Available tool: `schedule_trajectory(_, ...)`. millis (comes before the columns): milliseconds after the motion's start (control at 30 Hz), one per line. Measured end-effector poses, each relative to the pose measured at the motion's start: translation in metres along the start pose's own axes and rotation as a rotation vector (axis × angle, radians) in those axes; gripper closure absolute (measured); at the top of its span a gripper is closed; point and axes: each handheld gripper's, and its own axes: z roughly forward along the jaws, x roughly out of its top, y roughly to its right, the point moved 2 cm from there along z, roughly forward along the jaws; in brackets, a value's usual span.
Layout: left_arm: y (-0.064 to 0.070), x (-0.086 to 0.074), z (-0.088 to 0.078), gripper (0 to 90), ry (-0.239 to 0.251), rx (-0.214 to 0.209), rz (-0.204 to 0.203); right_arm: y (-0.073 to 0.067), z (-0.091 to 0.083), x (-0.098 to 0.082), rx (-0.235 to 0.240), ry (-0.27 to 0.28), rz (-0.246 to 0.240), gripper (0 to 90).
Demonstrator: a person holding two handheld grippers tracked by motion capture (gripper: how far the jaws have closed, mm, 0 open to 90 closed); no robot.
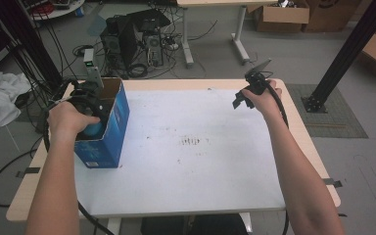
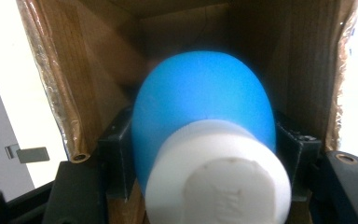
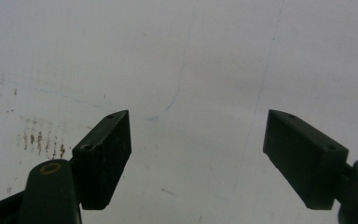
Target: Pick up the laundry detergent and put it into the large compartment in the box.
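The room has a grey floor (image 1: 210,54), with a dark computer tower (image 1: 127,41) and tangled cables behind the surface, cardboard boxes (image 1: 284,14) along the back wall, a second desk's white legs (image 1: 240,36), a black metal post (image 1: 347,54) on a grey mat at the right, and a heap of white cloth (image 1: 0,100) at the left.

The surface (image 1: 293,147) is a pale wooden top, mostly covered by a white sheet (image 1: 191,176) that bears a patch of small brown marks near its middle and faint blue pen lines.

A blue cardboard box (image 1: 108,132) stands open-topped at the surface's left edge, toward the far corner; its inside is plain brown.

The left gripper (image 1: 92,122) reaches down into this box. Its fingers (image 2: 114,163) are closed on the two sides of a blue bulb with a white cap (image 2: 205,112), which sits inside the box between the cardboard walls.

The right gripper (image 1: 247,95) hovers near the far right corner of the surface, well apart from the box. Its fingers (image 3: 105,154) are spread wide over the bare white sheet with nothing between them.
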Motion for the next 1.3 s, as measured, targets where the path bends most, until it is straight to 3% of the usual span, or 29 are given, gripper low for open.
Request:
schedule_trajectory(300,0.000,0.001,0.004,35.0,-0.018,0.002,0.001,-0.002,0.002,0.000,0.003,-0.005,-0.005,23.5)
schedule_trajectory(700,-0.003,0.000,0.003,28.9,-0.011,-0.007,-0.034,-0.001,0.003,0.001,0.005,-0.001,0.002,23.4)
schedule_trajectory(867,-0.003,-0.002,-0.002,28.1,-0.003,-0.008,-0.034,-0.002,0.002,0.001,0.005,0.000,0.002,23.4)
schedule_trajectory(1033,0.000,-0.004,-0.012,24.7,0.001,0.039,-0.029,-0.003,0.002,0.001,0.007,0.003,0.004,23.4)
schedule_trajectory(1300,0.008,-0.004,-0.032,21.0,0.036,0.044,-0.018,-0.002,-0.001,0.000,0.007,0.011,-0.009,23.5)
